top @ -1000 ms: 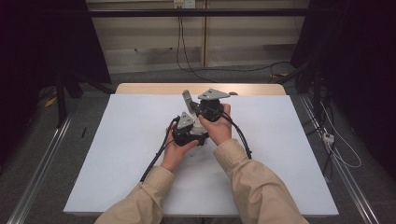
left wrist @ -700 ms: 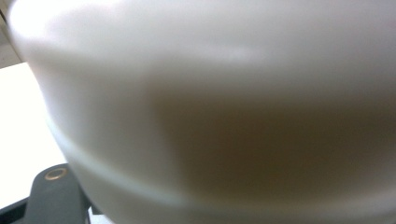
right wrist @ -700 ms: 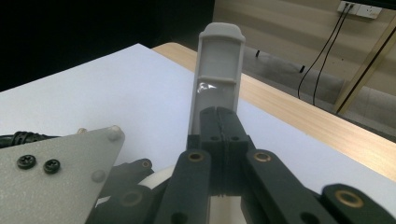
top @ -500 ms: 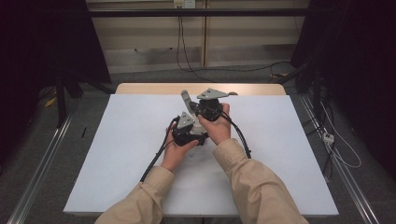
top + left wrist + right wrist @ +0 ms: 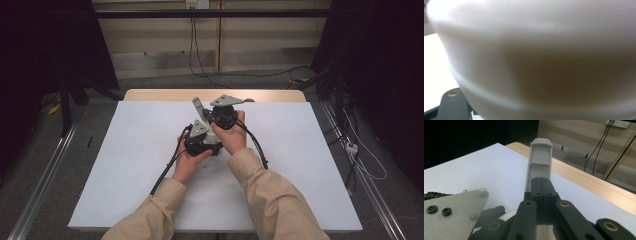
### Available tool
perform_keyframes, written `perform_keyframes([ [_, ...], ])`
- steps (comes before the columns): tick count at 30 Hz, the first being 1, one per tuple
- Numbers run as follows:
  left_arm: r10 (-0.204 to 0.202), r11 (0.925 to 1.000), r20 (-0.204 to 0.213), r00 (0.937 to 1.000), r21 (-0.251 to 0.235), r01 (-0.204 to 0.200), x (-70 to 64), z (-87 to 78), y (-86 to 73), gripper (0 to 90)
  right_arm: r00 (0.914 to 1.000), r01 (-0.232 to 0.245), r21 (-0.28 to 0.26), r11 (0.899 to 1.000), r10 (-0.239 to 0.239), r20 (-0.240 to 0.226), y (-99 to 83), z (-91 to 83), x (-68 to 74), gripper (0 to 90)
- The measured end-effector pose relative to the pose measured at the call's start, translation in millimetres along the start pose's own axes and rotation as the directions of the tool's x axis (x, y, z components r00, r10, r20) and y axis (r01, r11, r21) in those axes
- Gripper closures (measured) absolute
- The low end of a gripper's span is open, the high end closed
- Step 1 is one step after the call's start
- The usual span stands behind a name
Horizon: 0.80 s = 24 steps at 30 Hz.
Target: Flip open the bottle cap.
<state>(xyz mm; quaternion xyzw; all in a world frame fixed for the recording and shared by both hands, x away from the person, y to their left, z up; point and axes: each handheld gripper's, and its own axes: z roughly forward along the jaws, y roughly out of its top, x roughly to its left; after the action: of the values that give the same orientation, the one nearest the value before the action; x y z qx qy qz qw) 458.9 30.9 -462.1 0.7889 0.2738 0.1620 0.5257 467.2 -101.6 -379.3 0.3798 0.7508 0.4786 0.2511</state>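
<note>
I see a plain white sheet (image 5: 125, 165) over the table, with a strip of pale wood (image 5: 165, 95) bare along the edge beyond my grippers. The left gripper (image 5: 200, 142) is black with a light grey plate on top; the right gripper (image 5: 223, 114) is black too, under the same grey plate. Between the right gripper's black jaws, whose pivots carry brass-coloured rings, stands a pale grey-white plastic piece (image 5: 539, 162) without any pattern. In the left gripper view that piece looks creamy white, shading to brown. My sleeves (image 5: 270, 195) behind the grippers are plain beige. Black cables (image 5: 167, 167) trail back.
</note>
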Motion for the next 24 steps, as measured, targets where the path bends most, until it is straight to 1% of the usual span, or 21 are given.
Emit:
perform_keyframes([
  [1,0.004,1.0,-0.002,1.0,0.001,-0.004,0.0,0.0,0.1,18.8,1.0,-0.001,0.0,1.0,0.001,0.0,0.0,0.1,-0.1,90.0],
  [2,-0.012,0.9999,-0.01,0.9999,-0.003,0.012,-2.0,0.7,-0.3,18.8,1.0,-0.002,0.0,1.0,0.002,0.0,0.0,0.1,-0.2,90.0],
  [4,-0.001,1.0,-0.013,0.9999,0.001,0.001,-1.8,0.5,-0.1,18.8,1.0,-0.003,-0.002,1.0,0.003,0.0,0.1,0.3,-0.2,90.0],
  [5,-0.001,1.0,0.004,1.0,0.003,0.001,-1.2,0.3,-0.1,18.8,1.0,-0.002,-0.002,1.0,0.002,0.001,0.2,0.5,-0.1,90.0],
  [6,0.006,1.0,-0.006,1.0,0.005,-0.006,-1.1,-0.2,0.0,18.8,1.0,0.0,-0.003,1.0,0.0,0.001,0.3,0.7,0.0,90.0],
  [7,0.008,1.0,-0.003,1.0,0.005,-0.008,-1.0,0.1,0.1,18.8,1.0,0.001,-0.003,1.0,-0.001,0.002,0.3,1.0,0.1,90.0],
  [8,0.001,1.0,0.009,1.0,0.005,-0.001,-1.3,0.6,-0.1,18.8,1.0,0.001,-0.002,1.0,-0.001,0.002,0.4,1.2,0.2,90.0],
  [14,0.003,1.0,0.007,1.0,0.005,-0.003,-1.6,0.6,-0.1,18.8,1.0,-0.002,0.0,1.0,0.002,0.0,0.3,2.3,0.3,90.0],
  [15,0.017,0.9998,-0.008,0.9998,0.005,-0.017,-1.0,0.0,0.2,18.8,1.0,-0.002,0.0,1.0,0.002,0.001,0.2,2.4,0.2,90.0],
  [16,0.017,0.9998,-0.008,0.9998,0.005,-0.017,-1.1,0.0,0.2,18.8,1.0,-0.003,0.001,1.0,0.003,0.001,0.2,2.5,0.2,90.0],
  [17,0.018,0.9998,-0.027,0.9995,0.005,-0.018,-2.0,0.1,0.2,18.8,1.0,-0.003,0.0,1.0,0.003,0.0,0.1,2.5,0.1,90.0],
  [18,0.018,0.9998,-0.027,0.9995,0.005,-0.018,-2.0,0.1,0.2,18.8,1.0,-0.005,0.0,1.0,0.005,0.001,0.1,2.5,0.2,90.0],
  [19,0.018,0.9998,-0.007,0.9998,0.006,-0.018,-1.1,0.0,0.2,18.8,1.0,-0.006,-0.001,1.0,0.006,0.0,0.1,2.6,0.1,90.0],
  [20,0.016,0.9999,-0.027,0.9995,0.004,-0.016,-2.1,0.1,0.1,18.8,1.0,-0.006,-0.001,1.0,0.006,0.0,0.0,2.8,0.0,90.0],
  [21,0.017,0.9998,-0.007,0.9998,0.006,-0.017,-1.1,0.0,0.2,18.8,1.0,-0.008,0.0,1.0,0.008,0.0,-0.2,2.9,0.0,90.0],
  [24,0.017,0.9998,-0.007,0.9998,0.006,-0.017,-1.0,0.0,0.2,18.7,1.0,-0.006,0.001,1.0,0.006,-0.002,-0.5,3.5,0.1,90.0],
])
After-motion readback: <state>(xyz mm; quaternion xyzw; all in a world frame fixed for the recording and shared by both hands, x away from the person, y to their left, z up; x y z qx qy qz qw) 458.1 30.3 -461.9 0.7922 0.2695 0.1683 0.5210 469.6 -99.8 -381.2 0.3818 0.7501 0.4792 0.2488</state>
